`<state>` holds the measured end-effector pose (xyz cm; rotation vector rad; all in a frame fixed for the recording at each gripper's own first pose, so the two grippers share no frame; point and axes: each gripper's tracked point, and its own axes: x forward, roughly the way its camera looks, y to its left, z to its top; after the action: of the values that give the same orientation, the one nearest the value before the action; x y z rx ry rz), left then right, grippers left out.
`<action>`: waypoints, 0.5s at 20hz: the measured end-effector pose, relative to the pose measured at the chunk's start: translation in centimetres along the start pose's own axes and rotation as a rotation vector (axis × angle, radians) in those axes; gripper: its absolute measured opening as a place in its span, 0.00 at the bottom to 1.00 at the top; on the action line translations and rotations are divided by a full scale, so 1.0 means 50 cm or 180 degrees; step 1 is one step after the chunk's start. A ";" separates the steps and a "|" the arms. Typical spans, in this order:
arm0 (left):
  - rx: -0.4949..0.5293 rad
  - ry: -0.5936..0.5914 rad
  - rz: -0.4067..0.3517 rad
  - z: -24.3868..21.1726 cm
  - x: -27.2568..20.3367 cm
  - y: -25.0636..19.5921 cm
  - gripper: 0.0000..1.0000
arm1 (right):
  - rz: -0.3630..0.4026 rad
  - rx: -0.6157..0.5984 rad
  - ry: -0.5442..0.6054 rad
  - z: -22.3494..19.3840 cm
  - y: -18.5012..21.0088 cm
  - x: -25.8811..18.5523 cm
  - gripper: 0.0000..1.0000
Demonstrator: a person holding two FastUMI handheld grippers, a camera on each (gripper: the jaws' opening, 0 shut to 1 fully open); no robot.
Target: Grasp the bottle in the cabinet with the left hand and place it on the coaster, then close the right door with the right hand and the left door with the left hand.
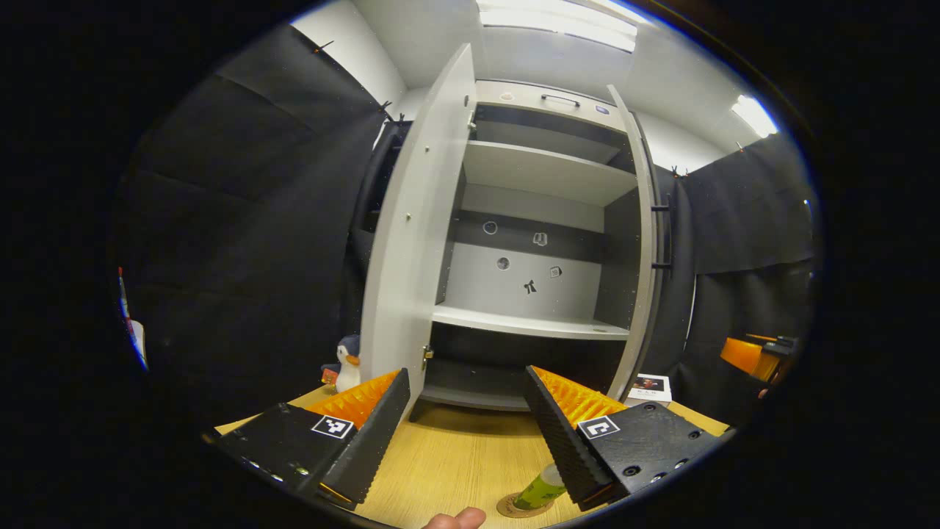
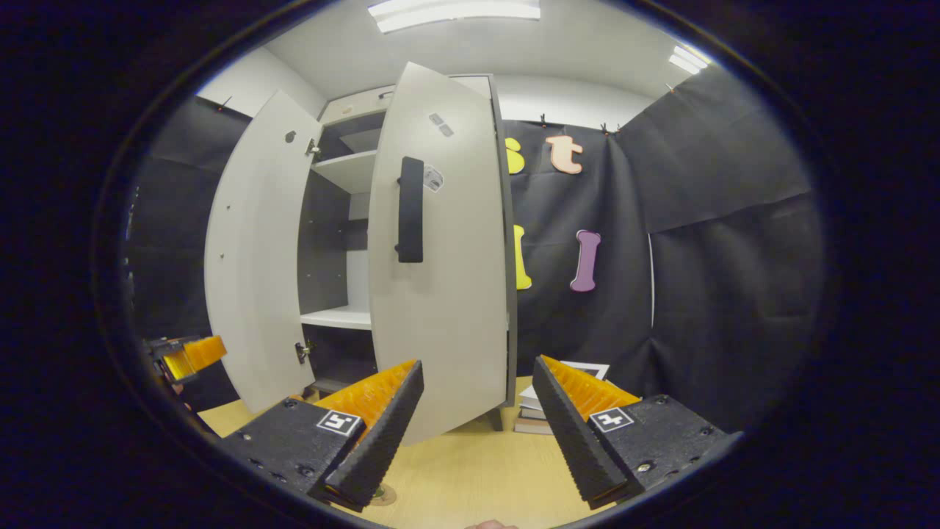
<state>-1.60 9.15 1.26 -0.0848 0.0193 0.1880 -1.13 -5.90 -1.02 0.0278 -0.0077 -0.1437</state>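
Ridged, wedge-shaped fingers of the left gripper point(image 1: 466, 433) sit nearest in the left gripper view, spread wide apart with nothing between them; each black mount carries a small square black-and-white marker. A fingertip point(image 1: 455, 519) pokes in at the bottom edge. Just beside the right-hand finger, the green bottle point(image 1: 540, 488) stands on the round brown coaster point(image 1: 514, 508), on the pale wood-grain table point(image 1: 455, 455).

Beyond the table edge stands the cabinet point(image 1: 543, 220), matte grey-white with flat shelves and a dark back panel dotted with small stickers too small to read. Its left door point(image 1: 415, 235) swings far out; a small penguin plush point(image 1: 346, 364) sits near the foot of that door. To the cabinet's right lies a booklet point(image 1: 650, 387), its print illegible.

In the right gripper view, the right gripper point(image 2: 477, 433) likewise has its toothed fingers held wide apart and bare, the same kind of square markers on the mounts. Past them the right door point(image 2: 440, 279) stands partly open, smooth and pale, with a long black bar handle point(image 2: 410, 209) and small labels I cannot read. A stack of books point(image 2: 540, 411) rests by the cabinet's base.
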 end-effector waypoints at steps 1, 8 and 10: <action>0.0016 -0.0030 0.0123 0.016 0.005 0.035 0.95 | 0.0048 0.0024 0.0003 -0.005 0.014 -0.003 0.98; 0.0169 -0.0209 0.0984 0.155 0.090 0.296 0.95 | 0.0330 0.0042 0.0164 -0.037 0.079 -0.005 0.98; 0.0144 -0.0344 0.1127 0.196 0.114 0.348 0.95 | 0.0326 0.0002 0.0158 -0.036 0.077 -0.007 0.98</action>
<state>0.84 28.10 9.41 -0.0254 -0.0699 0.5454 -0.89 -1.98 -2.70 0.0315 0.0403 -0.0405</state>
